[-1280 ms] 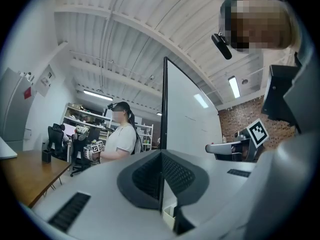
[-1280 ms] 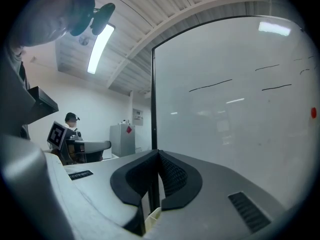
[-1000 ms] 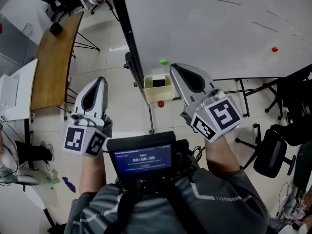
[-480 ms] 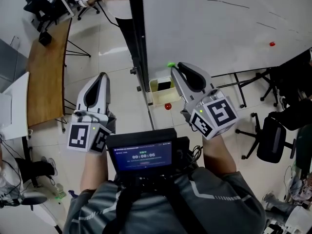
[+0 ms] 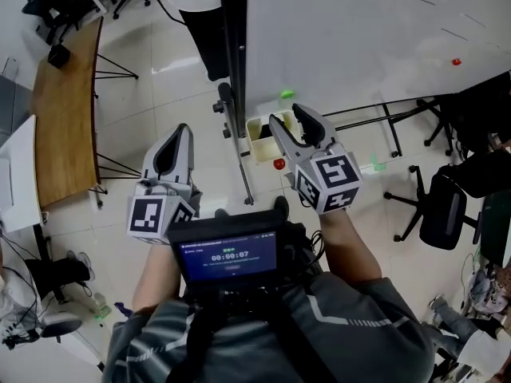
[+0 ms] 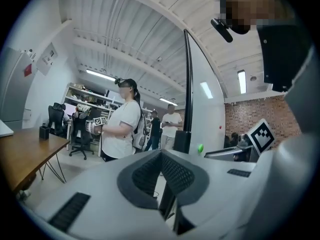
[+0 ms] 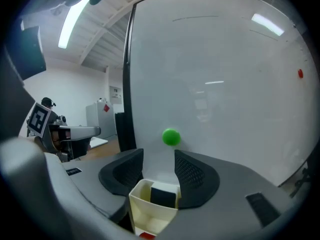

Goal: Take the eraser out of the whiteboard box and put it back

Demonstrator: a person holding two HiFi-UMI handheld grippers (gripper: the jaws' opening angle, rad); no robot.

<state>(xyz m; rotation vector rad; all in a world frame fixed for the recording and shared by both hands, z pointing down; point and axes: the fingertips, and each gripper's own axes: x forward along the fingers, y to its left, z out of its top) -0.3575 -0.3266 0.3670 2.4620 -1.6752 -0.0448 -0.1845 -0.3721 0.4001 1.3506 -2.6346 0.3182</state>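
Observation:
A cream whiteboard box [image 5: 260, 137] hangs at the whiteboard's [image 5: 359, 30] lower left corner, with the black eraser [image 7: 163, 196] standing inside it. My right gripper [image 5: 287, 116] hovers just in front of and above the box [image 7: 150, 211]. Its jaws are opening and nothing is between the pads; in the right gripper view the gripper [image 7: 159, 160] frames the box and eraser. My left gripper [image 5: 184, 130] is off to the left of the board, pointing level, and in its own view the gripper [image 6: 161, 156] has its pads touching, with nothing in them.
A green magnet [image 7: 171, 137] sits on the board above the box, a red one [image 5: 278, 164] below it, another red one [image 5: 456, 61] far right. A person in a white shirt [image 6: 122, 126] stands beyond the board's edge. Wooden table [image 5: 68, 110] left, office chair [image 5: 443, 214] right.
Both grippers have come down and closer to the box. The right gripper's jaws, closed before, now stand apart. The left gripper stays closed.

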